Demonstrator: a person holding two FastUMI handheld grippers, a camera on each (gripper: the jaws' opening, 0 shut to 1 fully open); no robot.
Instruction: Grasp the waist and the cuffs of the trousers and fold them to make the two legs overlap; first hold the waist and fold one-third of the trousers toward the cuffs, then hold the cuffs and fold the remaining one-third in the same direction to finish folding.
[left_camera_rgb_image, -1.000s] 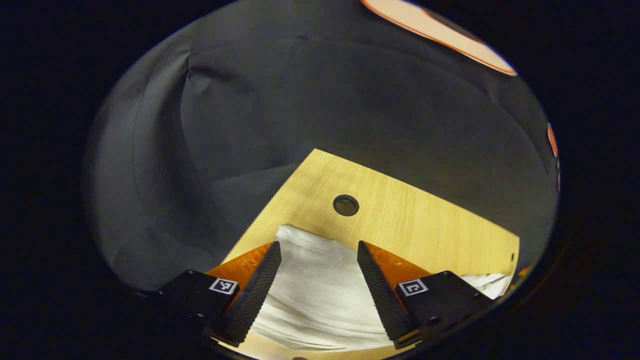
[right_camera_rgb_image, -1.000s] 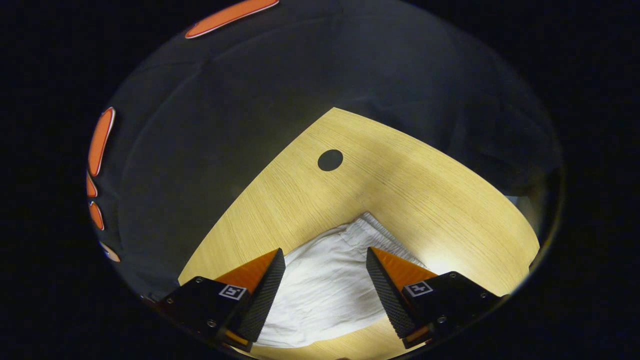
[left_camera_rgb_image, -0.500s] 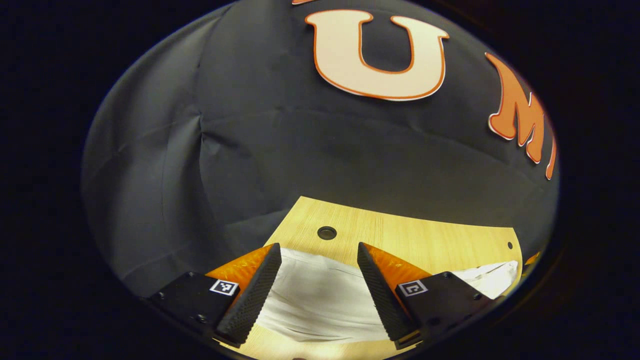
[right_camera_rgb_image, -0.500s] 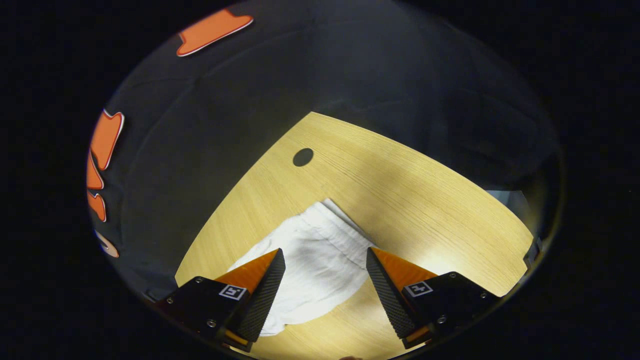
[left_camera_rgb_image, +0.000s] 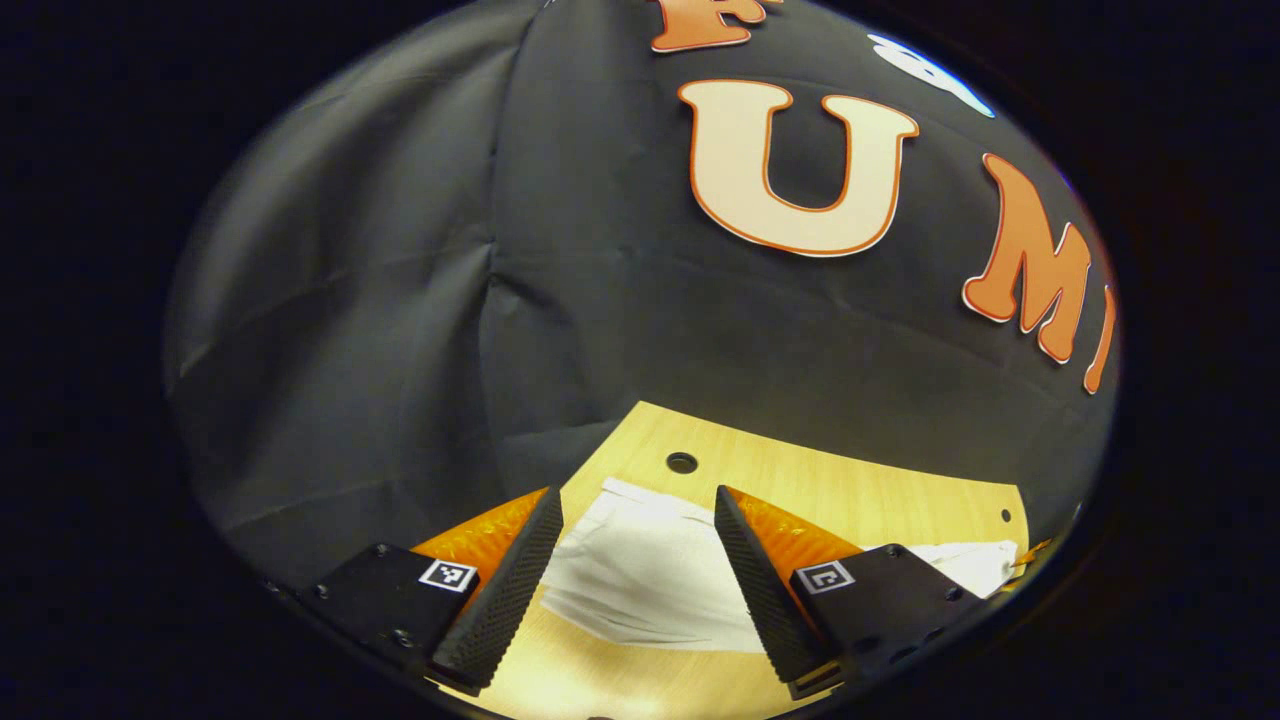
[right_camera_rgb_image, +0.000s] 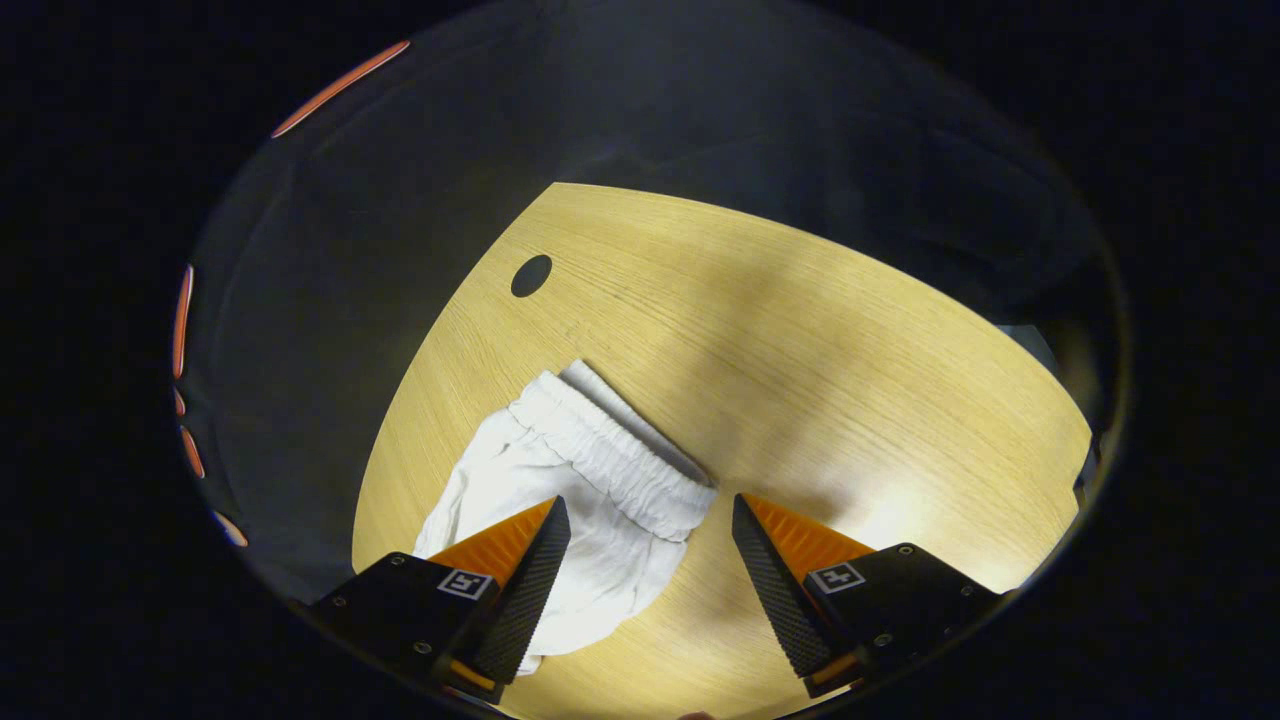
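White trousers lie flat on the wooden table. In the right gripper view their gathered elastic waistband runs diagonally just ahead of my right gripper, which hangs open above the cloth with nothing between its fingers. In the left gripper view the other end of the trousers lies between and beyond the fingers of my left gripper. That gripper is open too and raised off the cloth. More white cloth shows at the right edge of that view.
The wooden table has a round cable hole near its far edge, which shows as the hole in the right gripper view too. Black cloth walls stand close behind the table on both sides.
Both grippers have pulled back and up from the trousers. The left view has tilted toward the wall. In the right view the waistband has slid left and more table shows.
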